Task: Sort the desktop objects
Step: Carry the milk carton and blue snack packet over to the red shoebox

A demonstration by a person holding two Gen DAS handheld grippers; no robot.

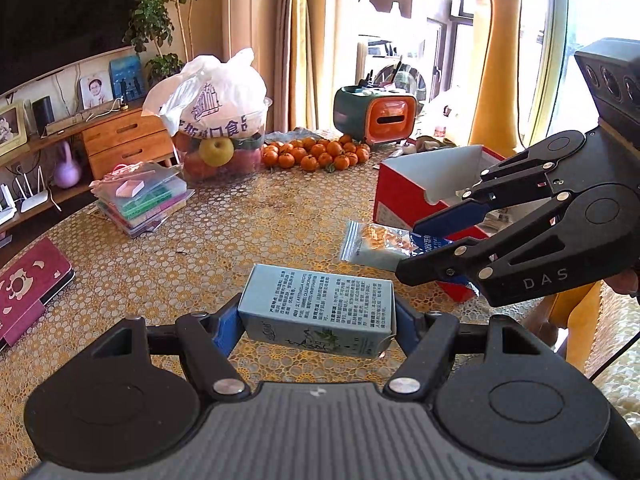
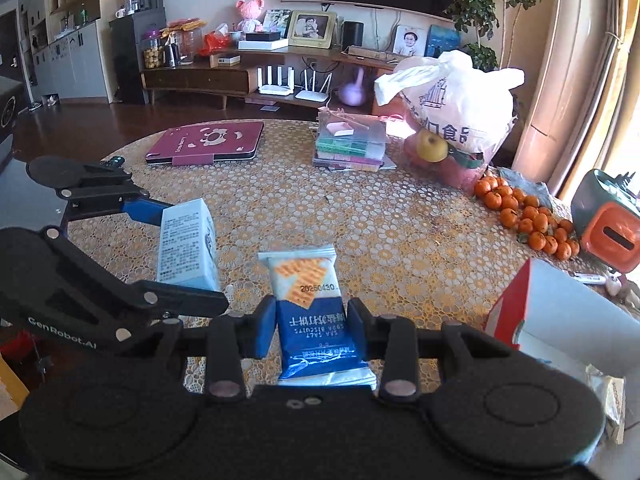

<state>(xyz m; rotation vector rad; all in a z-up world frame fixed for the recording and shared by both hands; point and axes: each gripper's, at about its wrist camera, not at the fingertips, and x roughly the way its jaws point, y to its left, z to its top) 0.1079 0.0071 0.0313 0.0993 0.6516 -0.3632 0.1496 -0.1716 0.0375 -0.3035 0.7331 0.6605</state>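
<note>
My left gripper (image 1: 316,320) is shut on a pale blue carton (image 1: 318,306) with printed text, held sideways just above the patterned tablecloth. In the right wrist view the same carton (image 2: 188,246) shows at the left, pinched by the left gripper (image 2: 176,248). My right gripper (image 2: 312,320) is shut on a blue and white biscuit packet (image 2: 310,308) with cracker pictures. From the left wrist view that packet (image 1: 380,244) sticks out of the right gripper (image 1: 408,246), right beside a red and white open box (image 1: 416,192).
On the round table stand a bag of fruit in a clear tub (image 1: 220,120), a heap of mandarins (image 1: 316,154), a stack of plastic cases (image 1: 140,200), a maroon tablet case (image 1: 28,288) and an orange and green holder (image 1: 376,114). The red box (image 2: 560,308) lies at the right.
</note>
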